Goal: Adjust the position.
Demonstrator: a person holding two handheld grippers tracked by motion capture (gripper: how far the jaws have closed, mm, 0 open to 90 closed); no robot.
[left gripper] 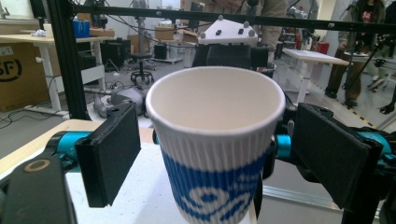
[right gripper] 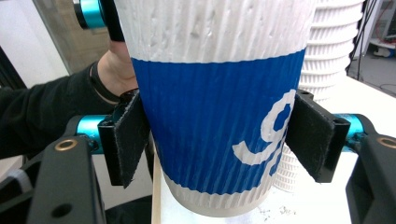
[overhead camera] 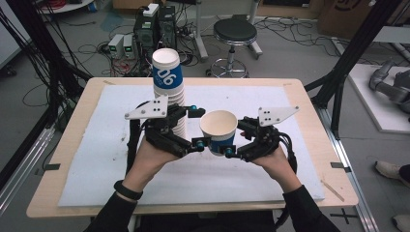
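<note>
From above, a single white-and-blue ribbed paper cup (overhead camera: 218,131) sits mid-bench, just right of the tall stack of matching cups (overhead camera: 169,82), apparently already separated.

The left hand-held gripper (left gripper: 217,154) stands spread, clear of it.

The right hand-held gripper (right gripper: 222,140) pinches its blue band; the cup's rim is cut off.

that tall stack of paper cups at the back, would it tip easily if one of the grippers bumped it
Probably yes: the stack of cups stands tall on a narrow base, so a nudge near its top would likely topple it. The cups are ribbed paper and look light, so it would offer little resistance. The left gripper sits close beside its lower part.
</note>
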